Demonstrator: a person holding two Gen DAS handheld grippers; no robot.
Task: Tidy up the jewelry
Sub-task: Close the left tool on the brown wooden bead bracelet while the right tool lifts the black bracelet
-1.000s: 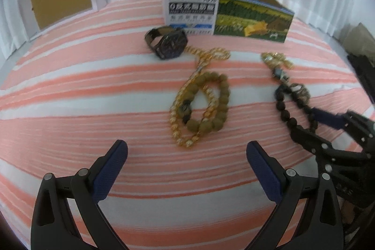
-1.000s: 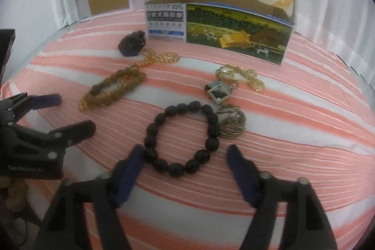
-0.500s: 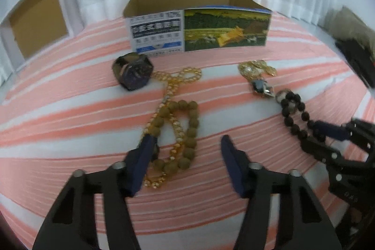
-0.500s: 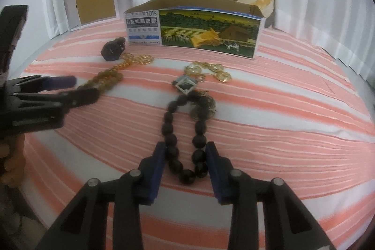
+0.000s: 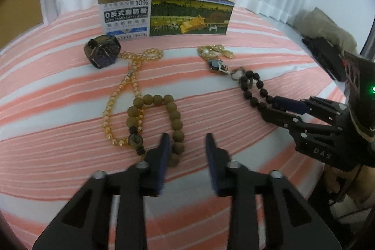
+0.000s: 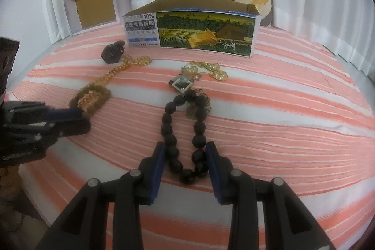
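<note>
fingers of the right gripper (image 6: 186, 162) straddle the near end of the black bead bracelet (image 6: 185, 132), both strands squeezed between the pads, which look to touch the beads; the loop is pulled long and narrow, so i judge it gripped, set for a lift. left gripper (image 5: 186, 151) is half closed with a clear gap; its left finger (image 5: 164, 151) sits against the near beads of the brown wooden bracelet (image 5: 154, 123), nothing between the pads, so not yet a hold. all pieces lie on the pink-striped bed (image 5: 58, 97): amber bead necklace (image 5: 124, 95) looped under the brown bracelet, dark watch (image 5: 102, 54) just in front of the open cardboard box (image 5: 168, 13), gold pieces (image 5: 215, 52) and a square pendant (image 5: 218, 66) touching the far end of the black bracelet. box stands open-topped behind them, likely the place meant for the lot. risk: the small wire ring under the black beads may drag along.
</note>
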